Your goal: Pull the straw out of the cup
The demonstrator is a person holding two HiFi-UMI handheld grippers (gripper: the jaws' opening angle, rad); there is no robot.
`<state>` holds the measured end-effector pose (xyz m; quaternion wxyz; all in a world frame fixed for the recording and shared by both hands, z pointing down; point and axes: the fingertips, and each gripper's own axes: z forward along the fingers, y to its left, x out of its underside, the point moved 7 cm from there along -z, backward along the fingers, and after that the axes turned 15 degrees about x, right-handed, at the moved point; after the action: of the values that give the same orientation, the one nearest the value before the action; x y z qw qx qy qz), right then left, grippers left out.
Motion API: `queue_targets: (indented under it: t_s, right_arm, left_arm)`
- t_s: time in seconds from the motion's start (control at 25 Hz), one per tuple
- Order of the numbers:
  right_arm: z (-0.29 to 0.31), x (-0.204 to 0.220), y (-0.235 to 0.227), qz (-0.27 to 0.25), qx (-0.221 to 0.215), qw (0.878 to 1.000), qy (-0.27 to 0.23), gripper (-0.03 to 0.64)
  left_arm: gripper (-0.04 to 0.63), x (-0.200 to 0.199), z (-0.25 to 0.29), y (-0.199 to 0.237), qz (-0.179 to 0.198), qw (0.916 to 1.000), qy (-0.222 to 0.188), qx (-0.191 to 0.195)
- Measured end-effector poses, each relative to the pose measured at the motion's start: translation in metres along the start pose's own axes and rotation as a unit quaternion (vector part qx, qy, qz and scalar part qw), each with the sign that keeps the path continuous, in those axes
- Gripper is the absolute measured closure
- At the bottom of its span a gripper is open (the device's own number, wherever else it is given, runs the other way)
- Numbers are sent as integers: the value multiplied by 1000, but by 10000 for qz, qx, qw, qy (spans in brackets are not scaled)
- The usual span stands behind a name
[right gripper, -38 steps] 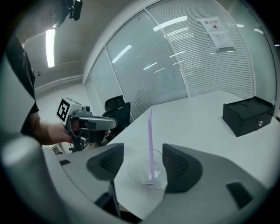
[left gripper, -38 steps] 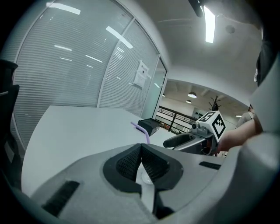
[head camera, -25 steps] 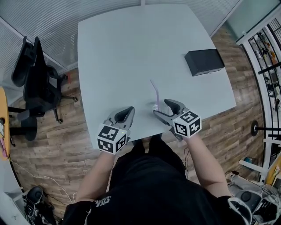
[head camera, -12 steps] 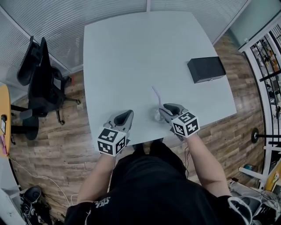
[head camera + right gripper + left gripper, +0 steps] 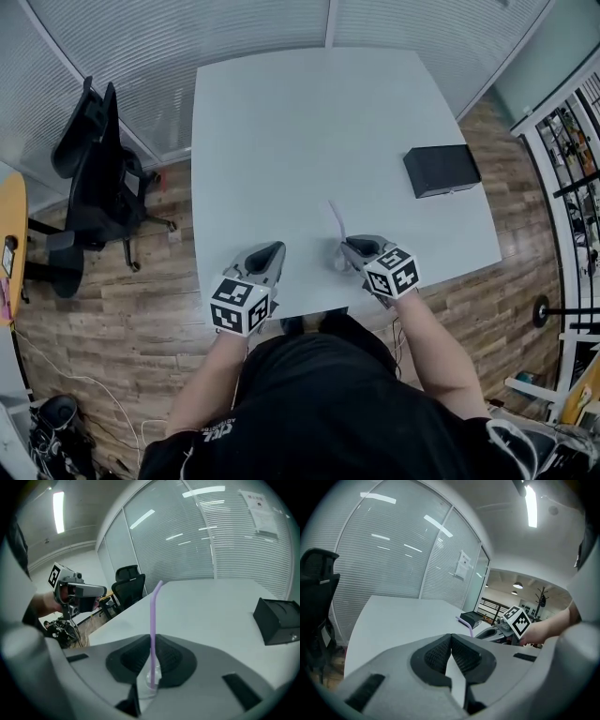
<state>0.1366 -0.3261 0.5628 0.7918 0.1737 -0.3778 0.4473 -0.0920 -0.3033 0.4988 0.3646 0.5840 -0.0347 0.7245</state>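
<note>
A purple bent straw (image 5: 336,220) (image 5: 153,620) stands in a small clear cup (image 5: 340,262) (image 5: 149,684) near the front edge of the white table (image 5: 300,122). My right gripper (image 5: 349,246) (image 5: 152,639) reaches over the cup from the near side. Its jaws are closing, and the pads meet on the straw just above the cup's rim. My left gripper (image 5: 272,251) (image 5: 451,637) hovers at the table's front edge, to the left of the cup. Its jaws are shut with nothing between them. The straw's bent top (image 5: 466,625) shows in the left gripper view.
A black box (image 5: 442,170) (image 5: 279,620) lies on the table at the right. A black office chair (image 5: 94,178) stands on the wood floor left of the table. Glass walls with blinds run behind the table.
The right gripper's jaws have gone from wide open either side of the straw to closed on it. The left gripper has shifted slightly.
</note>
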Motion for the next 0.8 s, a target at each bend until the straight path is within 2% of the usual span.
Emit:
queue_targets:
  t_s: [0.24, 0.4, 0.68, 0.8]
  right_arm:
    - [-5, -3, -3, 63, 99, 9999, 2, 574]
    - [-10, -8, -8, 201, 107, 9997, -115, 462]
    - [-1, -8, -9, 197, 137, 9997, 52, 459]
    - [2, -6, -7, 161, 159, 9996, 145, 490]
  left_arm:
    - [584, 0, -12, 2, -78, 9998, -98, -124]
    - [584, 2, -12, 3, -177, 9996, -141, -155]
    - [584, 3, -13, 4, -217, 9995, -149, -171]
    - [584, 1, -14, 3, -191, 9995, -158, -174]
